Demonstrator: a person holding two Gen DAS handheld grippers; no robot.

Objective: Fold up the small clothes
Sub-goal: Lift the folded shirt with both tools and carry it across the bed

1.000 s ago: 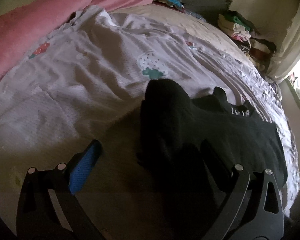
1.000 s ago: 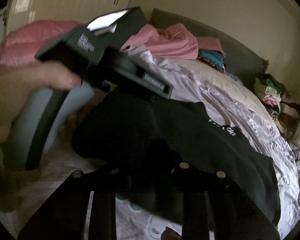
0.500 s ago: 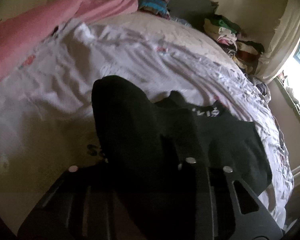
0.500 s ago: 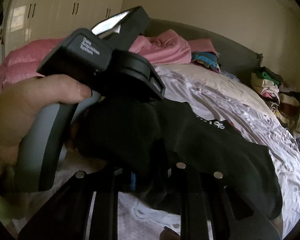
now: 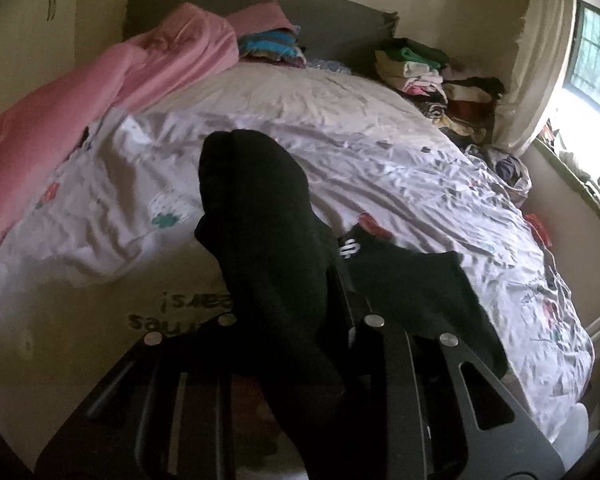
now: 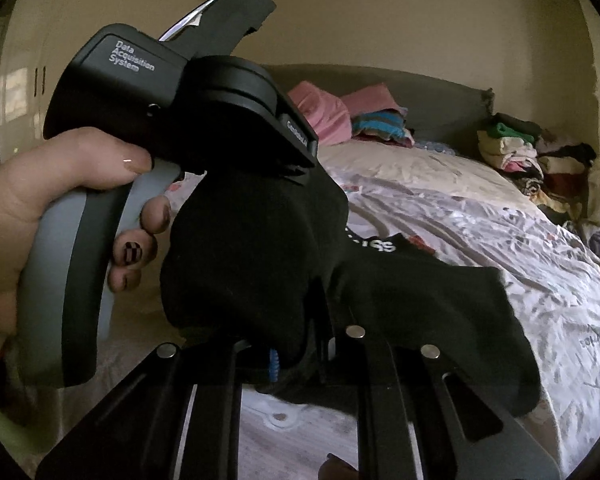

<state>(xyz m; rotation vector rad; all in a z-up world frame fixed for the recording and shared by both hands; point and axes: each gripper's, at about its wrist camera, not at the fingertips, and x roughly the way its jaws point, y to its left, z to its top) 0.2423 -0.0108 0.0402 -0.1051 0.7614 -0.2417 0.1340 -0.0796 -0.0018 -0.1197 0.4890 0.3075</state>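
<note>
I have both grippers clamped on the same black sock [image 5: 268, 248], which hangs in the air above the bed [image 5: 380, 152] rather than lying on it.

From the left wrist view, the left gripper [image 5: 300, 320] has its jaws drawn together with only the thickness of the sock between them. The toe end stands up ahead of the jaws, and the cuff end with white lettering droops off to the right of them.

From the right wrist view, the right gripper [image 6: 300, 336] is likewise closed down on the sock, its two fingers pinching the fabric with a sliver of blue pad [image 6: 274, 364] showing in the narrow gap. The bulk of the sock bunches just ahead of these jaws and the rest drapes over the right finger. Directly ahead and above, the left gripper [image 6: 296, 168] bites the upper part of the same sock, with the left hand [image 6: 60, 200] wrapped around its grey handle.

Beyond the jaws, a pink blanket [image 5: 100, 80] lies to the far left and a pile of folded clothes [image 5: 432, 76] sits at the far right by the headboard [image 5: 340, 20].
</note>
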